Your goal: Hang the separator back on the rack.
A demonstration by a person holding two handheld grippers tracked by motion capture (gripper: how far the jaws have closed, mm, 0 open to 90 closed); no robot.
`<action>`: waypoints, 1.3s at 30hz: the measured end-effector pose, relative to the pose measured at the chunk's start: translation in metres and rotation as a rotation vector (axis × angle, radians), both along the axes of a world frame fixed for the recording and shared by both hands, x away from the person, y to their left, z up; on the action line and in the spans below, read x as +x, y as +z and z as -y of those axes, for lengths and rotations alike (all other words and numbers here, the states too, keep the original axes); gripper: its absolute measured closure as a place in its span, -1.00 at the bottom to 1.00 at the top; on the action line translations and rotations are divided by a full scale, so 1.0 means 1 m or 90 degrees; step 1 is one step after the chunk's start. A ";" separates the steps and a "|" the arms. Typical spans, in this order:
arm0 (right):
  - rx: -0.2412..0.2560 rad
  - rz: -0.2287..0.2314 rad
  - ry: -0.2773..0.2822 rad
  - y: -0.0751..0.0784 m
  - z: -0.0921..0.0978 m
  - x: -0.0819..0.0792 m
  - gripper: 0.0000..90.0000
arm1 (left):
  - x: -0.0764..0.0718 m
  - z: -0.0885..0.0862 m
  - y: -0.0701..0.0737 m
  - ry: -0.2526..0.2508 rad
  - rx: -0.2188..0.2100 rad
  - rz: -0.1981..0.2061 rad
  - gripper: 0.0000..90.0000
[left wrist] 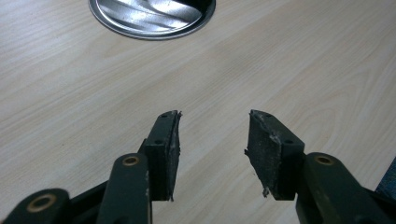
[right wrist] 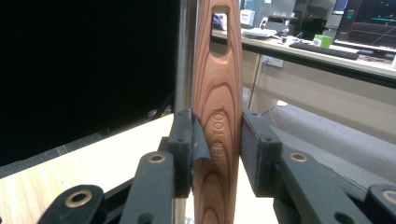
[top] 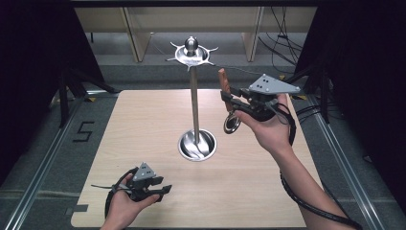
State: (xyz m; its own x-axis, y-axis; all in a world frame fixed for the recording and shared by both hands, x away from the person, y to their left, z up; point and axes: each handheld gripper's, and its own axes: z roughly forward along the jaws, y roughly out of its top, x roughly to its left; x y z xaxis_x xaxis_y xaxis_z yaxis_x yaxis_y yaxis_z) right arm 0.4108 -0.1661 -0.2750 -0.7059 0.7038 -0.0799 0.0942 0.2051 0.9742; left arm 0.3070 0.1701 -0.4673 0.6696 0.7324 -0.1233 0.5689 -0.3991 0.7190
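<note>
The pale wooden table [top: 143,124] takes up most of the floor space between the black curtains. On its middle stands a tall steel stand [top: 195,96]: a round dished base [top: 197,145], a thin upright pole, and at the top a small dish with hooks sticking out around its rim [top: 192,54].

To the right of the pole, lifted well clear of the tabletop, the right gripper [top: 229,98] is clamped on a utensil with a wooden handle [right wrist: 218,116]. In the right gripper view both pads press the flat sides of the handle, which stands upright between them, its hanging slot at the top and the pole just behind it. From above, the handle's tip pokes up past the gripper and the utensil's round metal head [top: 232,123] hangs below it, beside the pole and apart from it.

Near the table's front edge the left gripper [top: 160,190] sits low over bare wood, jaws spread with nothing between them.
</note>
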 end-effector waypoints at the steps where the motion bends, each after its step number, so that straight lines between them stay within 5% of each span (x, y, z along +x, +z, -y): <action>1: 0.004 -0.007 0.001 0.000 -0.001 0.000 0.52 | 0.000 0.000 0.000 0.000 0.000 0.000 0.17; 21: 0.010 0.006 -0.001 0.007 -0.004 0.001 0.52 | 0.000 0.000 0.000 0.002 -0.001 0.001 0.17; 23: 0.018 -0.010 0.005 0.008 -0.005 0.000 0.52 | 0.000 0.000 0.000 0.002 -0.003 0.001 0.17; 28: 0.011 0.021 0.006 0.011 -0.005 0.002 0.52 | 0.000 0.000 0.000 0.001 -0.002 0.001 0.17; 39: 0.015 0.002 0.008 0.018 -0.005 0.000 0.52 | 0.000 0.000 0.000 0.000 -0.003 0.000 0.17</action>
State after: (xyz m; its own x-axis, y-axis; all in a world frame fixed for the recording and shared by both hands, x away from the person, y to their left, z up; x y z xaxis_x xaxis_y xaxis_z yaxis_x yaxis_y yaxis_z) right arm 0.4113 -0.1606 -0.2573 -0.7150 0.6961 -0.0652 0.0886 0.1828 0.9792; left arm 0.3072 0.1704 -0.4672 0.6696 0.7319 -0.1261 0.5687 -0.3961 0.7209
